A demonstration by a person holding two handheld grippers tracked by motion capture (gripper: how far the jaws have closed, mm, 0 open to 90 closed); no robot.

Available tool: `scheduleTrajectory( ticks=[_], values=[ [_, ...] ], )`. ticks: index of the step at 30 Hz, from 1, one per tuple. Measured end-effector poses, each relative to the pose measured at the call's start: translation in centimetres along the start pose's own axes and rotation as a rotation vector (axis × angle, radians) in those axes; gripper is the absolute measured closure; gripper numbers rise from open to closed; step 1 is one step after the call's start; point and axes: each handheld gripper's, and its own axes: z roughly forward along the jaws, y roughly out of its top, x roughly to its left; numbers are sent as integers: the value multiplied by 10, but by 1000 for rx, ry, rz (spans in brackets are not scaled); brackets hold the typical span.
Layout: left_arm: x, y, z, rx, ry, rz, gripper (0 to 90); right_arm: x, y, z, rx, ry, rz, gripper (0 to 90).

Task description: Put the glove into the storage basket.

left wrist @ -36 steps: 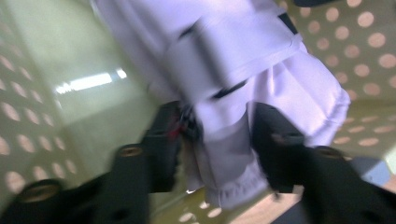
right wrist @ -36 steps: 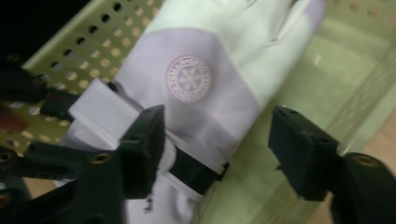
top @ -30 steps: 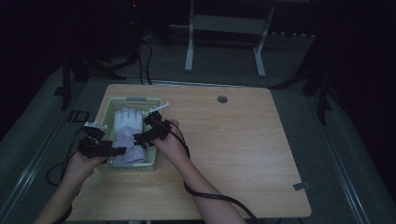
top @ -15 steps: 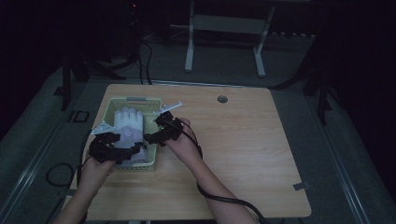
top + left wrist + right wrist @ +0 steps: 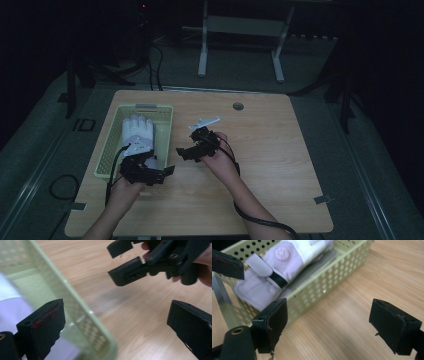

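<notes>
A white glove lies palm-down in a pale green perforated basket at the table's left; the right gripper view shows the glove inside the basket. My left gripper hovers at the basket's near right corner. Its jaws have just been opening and now stand wide, with nothing between the pads. In the left gripper view the basket's rim runs below it. My right gripper is over bare wood just right of the basket, open and empty.
The wooden table stretches to the right of the basket. A small round grommet sits near its far edge. A black cable trails from the right gripper along the forearm. White metal frame legs stand on the dark floor behind.
Both hands have drawn back from over the glove in the basket, toward the near side and right. The left gripper's jaws have spread. The glove stays in the basket.
</notes>
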Motion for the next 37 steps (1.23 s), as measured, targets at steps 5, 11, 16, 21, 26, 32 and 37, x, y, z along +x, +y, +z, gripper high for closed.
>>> scheduleTrajectory(
  ticks=[5,11,16,21,26,32,37],
  values=[
    [-16,0,8,-3,-16,50,20,-7,-14,-8,-1,-10,11,151],
    [-35,-1,20,-7,-40,93,20,-18,-37,-16,11,-32,22,151],
    [-48,-7,32,-3,-89,116,20,-29,-57,-24,3,-43,45,153],
    [-56,-13,44,12,-135,116,20,-37,-73,-27,9,-46,71,152],
    [-67,-21,59,43,-179,147,20,-45,-92,-30,17,-60,86,152],
    [-76,-27,74,81,-221,158,20,-50,-102,-31,26,-62,87,157],
    [-79,-31,80,87,-230,163,20,-51,-109,-28,53,-64,69,159]
  ],
)
